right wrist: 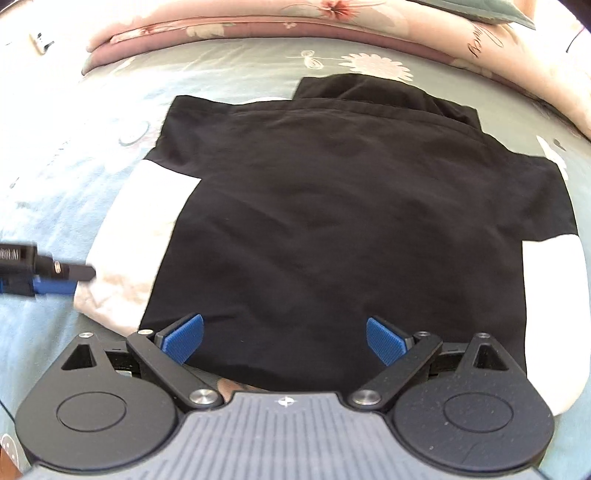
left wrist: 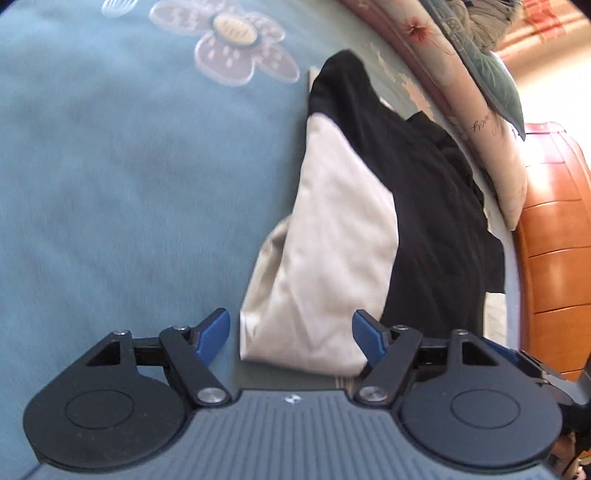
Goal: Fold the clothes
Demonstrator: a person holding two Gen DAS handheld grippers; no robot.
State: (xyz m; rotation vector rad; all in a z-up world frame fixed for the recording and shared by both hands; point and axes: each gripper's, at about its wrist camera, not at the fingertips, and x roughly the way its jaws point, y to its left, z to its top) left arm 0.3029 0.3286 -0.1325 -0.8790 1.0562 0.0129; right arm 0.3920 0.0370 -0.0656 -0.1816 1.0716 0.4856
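Black shirt [right wrist: 332,206] w/ cream sleeves [left wrist: 325,266] is lying flat on a blue-green floral bedspread [left wrist: 110,177], soft, matte, lightly creased; collar end is pointing toward the pink floral quilt [right wrist: 258,22]. Left gripper [left wrist: 291,334] is hovering at the sleeve cuff, jaws spread, nothing pinched. Right gripper [right wrist: 284,338] is hovering over the hem, jaws spread, empty. Orange wood dresser [left wrist: 554,258] is standing beside the bed.

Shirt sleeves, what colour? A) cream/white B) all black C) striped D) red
A: the shirt has a black body, and the left sleeve and right sleeve are both cream-white where it lies on the blue floral bedspread.
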